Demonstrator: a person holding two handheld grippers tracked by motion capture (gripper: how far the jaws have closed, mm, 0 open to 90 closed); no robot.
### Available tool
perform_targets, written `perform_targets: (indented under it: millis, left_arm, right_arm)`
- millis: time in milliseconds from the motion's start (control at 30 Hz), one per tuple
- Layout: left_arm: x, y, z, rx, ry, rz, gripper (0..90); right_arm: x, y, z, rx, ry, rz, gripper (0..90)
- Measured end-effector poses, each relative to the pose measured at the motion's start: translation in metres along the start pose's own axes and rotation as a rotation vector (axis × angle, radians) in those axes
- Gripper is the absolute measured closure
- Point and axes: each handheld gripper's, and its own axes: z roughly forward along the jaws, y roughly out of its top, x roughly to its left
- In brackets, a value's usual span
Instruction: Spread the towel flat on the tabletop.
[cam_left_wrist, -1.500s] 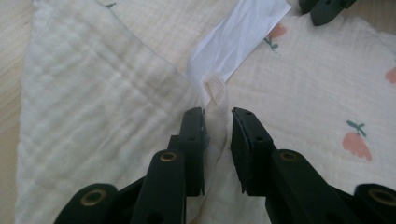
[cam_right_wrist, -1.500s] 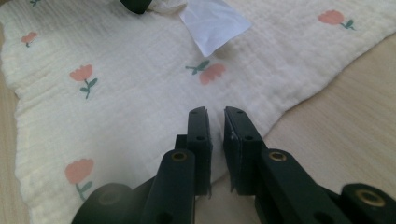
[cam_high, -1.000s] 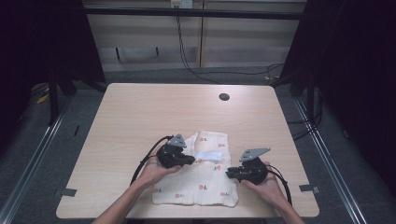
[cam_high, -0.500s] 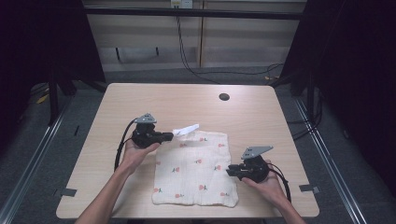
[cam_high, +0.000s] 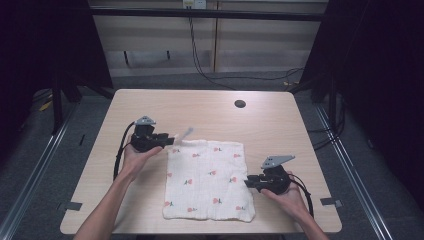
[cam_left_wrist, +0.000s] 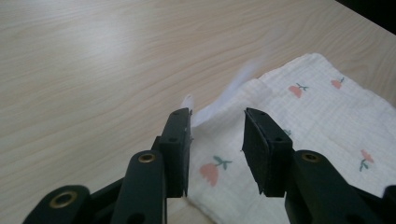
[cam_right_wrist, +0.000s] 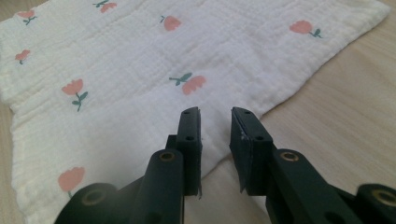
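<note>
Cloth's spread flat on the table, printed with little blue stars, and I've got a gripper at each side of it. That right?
Not quite: the cloth is printed with pink flowers on green stems, not blue stars, as the right gripper view shows. The rest stands: it lies spread, left gripper and right gripper beside it.

One cloth (cam_high: 207, 179), two tools, one table (cam_high: 165, 107).

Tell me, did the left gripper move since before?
Yes. The left gripper slid from the middle of the cloth out to its far left corner, toward the table's left edge. Its jaws have just been opening, and the blurred corner is dropping free.
</note>
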Motion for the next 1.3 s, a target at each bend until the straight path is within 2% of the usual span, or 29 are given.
perform_targets:
  millis: [100,133,200,300,400,467,533,600,633,667,767,800,833,867,933,967,1033,1100,1167,1300]
  left_arm:
    - [-0.005,-0.008,-0.005,0.0,-0.033,0.011,61.6]
    - [-0.009,-0.012,-0.005,0.01,-0.04,0.025,61.7]
    - [-0.015,-0.022,-0.006,0.02,-0.07,0.028,61.9]
    - [-0.026,-0.03,-0.008,0.076,-0.099,0.071,61.8]
    - [-0.039,-0.033,-0.012,0.088,-0.114,0.122,58.6]
    - [-0.042,-0.037,-0.014,0.086,-0.126,0.116,55.2]
    - [-0.043,-0.043,-0.012,0.081,-0.117,0.121,55.2]
    - [-0.043,-0.046,-0.005,0.117,-0.119,0.128,55.3]
    - [-0.042,-0.047,-0.002,0.125,-0.115,0.128,55.5]
    - [-0.042,-0.048,-0.001,0.131,-0.12,0.129,55.7]
    - [-0.046,-0.051,0.002,0.153,-0.12,0.156,55.9]
    - [-0.048,-0.053,0.004,0.157,-0.114,0.161,56.3]
    - [-0.05,-0.055,0.006,0.178,-0.117,0.174,56.9]
    - [-0.053,-0.056,0.006,0.181,-0.1,0.202,57.9]
    - [-0.056,-0.056,0.006,0.189,-0.097,0.226,61.7]
    - [-0.058,-0.056,0.006,0.191,-0.082,0.244,67.5]
    - [-0.061,-0.057,0.006,0.196,-0.062,0.281,73.0]
    - [-0.065,-0.057,0.007,0.193,-0.044,0.299,84.2]
    - [-0.065,-0.057,0.009,0.191,-0.079,0.274,88.8]
    - [-0.067,-0.059,0.007,0.196,-0.13,0.24,89.5]
  right_arm:
    - [-0.001,0.004,-0.003,-0.005,-0.018,-0.003,70.4]
    - [-0.002,0.006,-0.005,-0.009,-0.025,-0.003,68.8]
    - [-0.004,0.01,-0.011,-0.024,-0.035,0.0,67.2]
    - [-0.008,0.015,-0.011,-0.034,-0.064,0.005,61.8]
    - [-0.012,0.019,-0.001,-0.028,-0.1,0.013,58.1]
    - [-0.015,0.025,0.008,-0.013,-0.11,0.005,56.7]
    - [-0.019,0.03,0.018,-0.003,-0.129,-0.011,54.7]
    - [-0.023,0.031,0.028,0.026,-0.12,-0.014,50.7]
    - [-0.024,0.032,0.033,0.057,-0.144,-0.036,48.8]
    - [-0.025,0.032,0.035,0.066,-0.146,-0.044,47.9]
    - [-0.025,0.03,0.035,0.055,-0.139,-0.052,48.1]
    - [-0.025,0.03,0.035,0.055,-0.144,-0.061,50.0]
    - [-0.024,0.029,0.035,0.047,-0.14,-0.065,55.3]
    - [-0.022,0.029,0.035,0.045,-0.138,-0.065,59.8]
    - [-0.022,0.027,0.034,0.029,-0.122,-0.063,72.4]
    - [-0.021,0.026,0.033,0.029,-0.127,-0.059,75.8]
    - [-0.02,0.024,0.032,0.025,-0.115,-0.059,83.2]
    - [-0.019,0.022,0.028,0.035,-0.111,-0.053,85.6]
    - [-0.018,0.019,0.025,0.039,-0.099,-0.042,86.3]
    - [-0.017,0.011,0.017,0.045,-0.088,-0.032,86.4]
